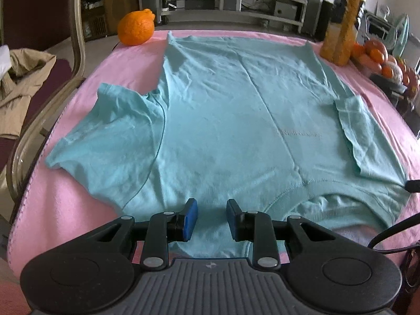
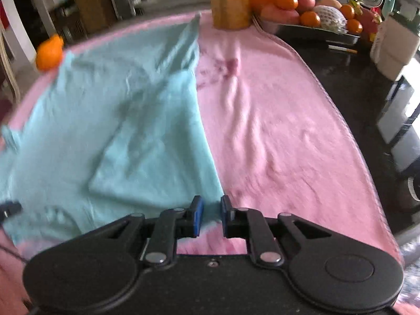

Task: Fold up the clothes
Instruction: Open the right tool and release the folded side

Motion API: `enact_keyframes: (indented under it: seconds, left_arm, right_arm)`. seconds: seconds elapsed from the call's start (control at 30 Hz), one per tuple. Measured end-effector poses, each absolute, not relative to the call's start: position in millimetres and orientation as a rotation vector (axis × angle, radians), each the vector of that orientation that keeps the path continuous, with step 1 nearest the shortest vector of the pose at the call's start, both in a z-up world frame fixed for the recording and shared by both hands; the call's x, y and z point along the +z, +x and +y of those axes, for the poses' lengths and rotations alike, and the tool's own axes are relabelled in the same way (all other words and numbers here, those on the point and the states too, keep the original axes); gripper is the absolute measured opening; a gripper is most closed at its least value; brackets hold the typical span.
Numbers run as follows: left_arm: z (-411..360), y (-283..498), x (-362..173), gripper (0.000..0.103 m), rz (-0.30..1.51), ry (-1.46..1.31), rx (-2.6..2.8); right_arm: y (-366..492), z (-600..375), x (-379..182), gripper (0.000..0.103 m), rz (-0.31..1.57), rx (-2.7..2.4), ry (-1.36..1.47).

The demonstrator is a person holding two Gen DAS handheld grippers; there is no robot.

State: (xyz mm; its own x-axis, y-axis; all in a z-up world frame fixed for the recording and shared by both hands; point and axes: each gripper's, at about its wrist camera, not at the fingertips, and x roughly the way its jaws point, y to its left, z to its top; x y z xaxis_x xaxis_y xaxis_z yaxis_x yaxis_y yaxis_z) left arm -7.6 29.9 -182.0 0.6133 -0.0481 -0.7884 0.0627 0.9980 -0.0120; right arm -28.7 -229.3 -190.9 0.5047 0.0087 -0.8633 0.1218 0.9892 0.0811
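- Flat on the pink blanket (image 1: pixel 78 210) a turquoise T-shirt (image 1: pixel 223 120) is spread, collar nearest, one sleeve folded over the body.
- Slightly parted, the left gripper (image 1: pixel 212 219) is held above the shirt's shoulder, nothing pinched.
- Narrowly parted, the right gripper (image 2: pixel 212 215) is seen at the shirt's side edge; cloth contact cannot be told.
- An orange (image 1: pixel 136 27) and a juice bottle (image 1: pixel 344 21) are seen at the far edge.

Soft daylight, faint shadows; left wrist view sharp, right wrist view motion-smeared throughout; fisheye bending and dark corners.
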Motion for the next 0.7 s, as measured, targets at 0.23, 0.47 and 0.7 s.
enact_keyframes:
  seconds: [0.23,0.47,0.7]
  left_arm:
    - [25.5,-21.0,-160.0,0.026,0.837,0.009,-0.097]
    - [22.5,-14.3,-183.0,0.024,0.961,0.031,-0.104]
    - [32.7,-23.3,-171.1,0.021,1.010,-0.007,-0.106]
  right_arm:
    - [-33.0,-225.6,-164.6,0.015,0.935,-0.023,0.237]
    - [1.4,-201.9,-195.2,0.017,0.976,0.066,0.341]
    - [-17.5,-189.1,-187.0,0.015,1.058,0.060,0.233]
